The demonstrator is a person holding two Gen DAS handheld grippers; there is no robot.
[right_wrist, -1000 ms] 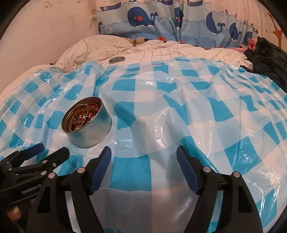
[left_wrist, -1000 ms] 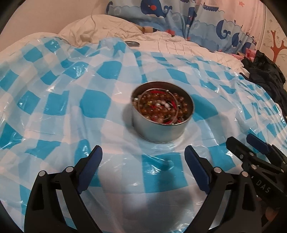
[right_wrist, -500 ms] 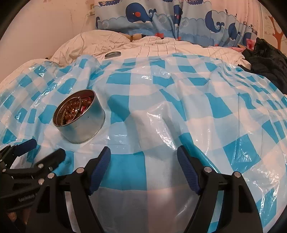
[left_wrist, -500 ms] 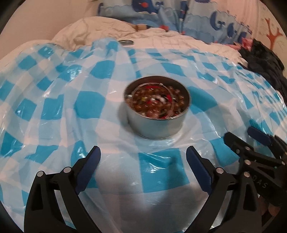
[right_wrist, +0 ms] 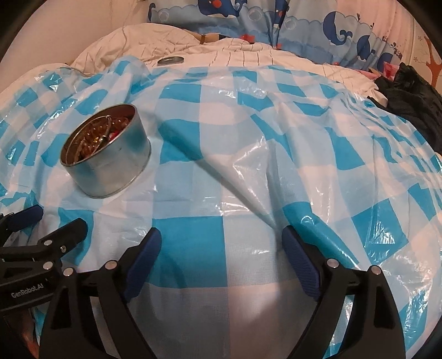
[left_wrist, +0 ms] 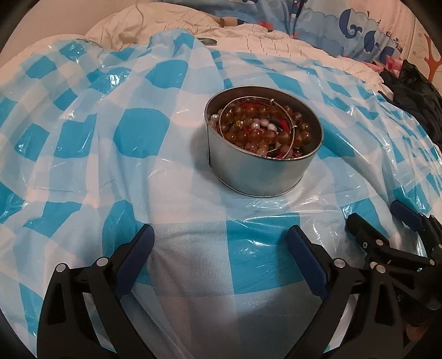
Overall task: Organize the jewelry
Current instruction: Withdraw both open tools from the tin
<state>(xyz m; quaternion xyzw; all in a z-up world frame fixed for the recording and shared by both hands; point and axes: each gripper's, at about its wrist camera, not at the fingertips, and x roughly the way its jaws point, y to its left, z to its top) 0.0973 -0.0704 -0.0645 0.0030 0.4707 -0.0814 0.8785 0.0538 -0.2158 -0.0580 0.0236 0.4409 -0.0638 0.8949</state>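
A round metal tin (left_wrist: pixel 259 171) stands on the blue-and-white checked plastic sheet (left_wrist: pixel 138 129), filled with amber bead bracelets (left_wrist: pixel 265 129), pearls and a thin wire bangle. My left gripper (left_wrist: pixel 221 234) hovers open just in front of the tin, nothing between its fingers. In the right wrist view the same tin (right_wrist: pixel 110 171) sits at the left, with the left gripper (right_wrist: pixel 55 221) below it. My right gripper (right_wrist: pixel 221 237) is over bare sheet to the tin's right, its jaws opening and empty. It also shows in the left wrist view as the right gripper (left_wrist: pixel 381 218) at the lower right.
The sheet covers a bed with a cream quilt (right_wrist: pixel 221 52) behind it. A small round metal lid (right_wrist: pixel 170 60) lies on the quilt. A whale-print pillow (right_wrist: pixel 304 24) lines the back, and dark clothing (right_wrist: pixel 414 96) is heaped at the right.
Both grippers have sunk towards the sheet and tipped downward. The tin now looks larger and nearer. The right gripper's fingers stand slightly wider apart.
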